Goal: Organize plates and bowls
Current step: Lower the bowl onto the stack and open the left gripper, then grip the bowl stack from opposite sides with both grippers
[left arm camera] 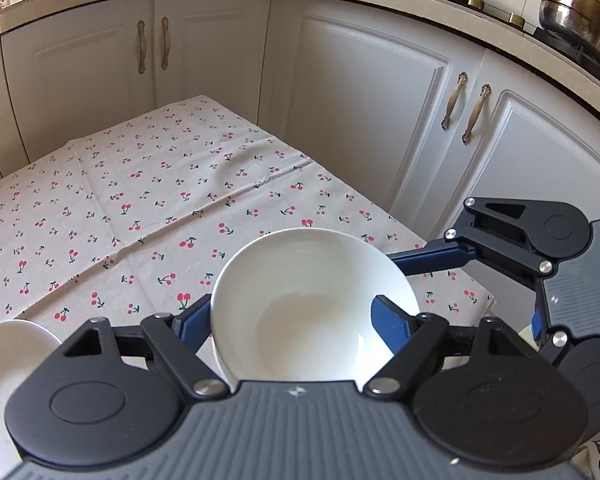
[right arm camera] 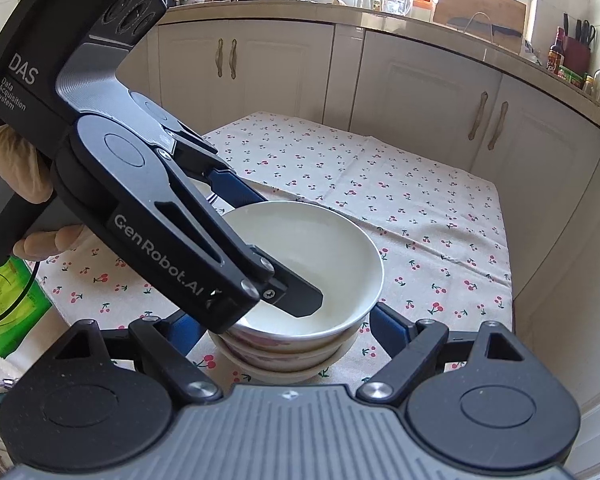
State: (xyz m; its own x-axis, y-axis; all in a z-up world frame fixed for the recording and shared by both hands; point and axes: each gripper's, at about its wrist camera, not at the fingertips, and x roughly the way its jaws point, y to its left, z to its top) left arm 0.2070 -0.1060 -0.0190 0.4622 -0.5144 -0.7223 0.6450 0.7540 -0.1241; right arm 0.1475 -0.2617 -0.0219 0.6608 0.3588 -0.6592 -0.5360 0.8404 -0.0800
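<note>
On the cherry-print table [right arm camera: 420, 200], a white bowl [right arm camera: 312, 264] sits atop a stack of bowls [right arm camera: 284, 356], evidently being nested to consolidate them. Left gripper [left arm camera: 300, 316] has its fingers clamped across that top bowl's wall, one inside, one outside. Right gripper [right arm camera: 292, 320] has its fingers apart, flanking the stack without visible contact, apparently to steady it. Another white dish [left arm camera: 8, 344] lies nearby.

A: The bowl [left arm camera: 300, 300] looks like glazed white ceramic, smooth and glossy.
B: And the tablecloth [left arm camera: 140, 200]?
A: Matt woven cloth, creased, printed with cherries.
B: The grippers?
A: The left gripper [left arm camera: 296, 324] has matt black plastic links, shiny metal rivets, and a ribbed grey body. The pot [left arm camera: 580, 20] is polished steel.
</note>
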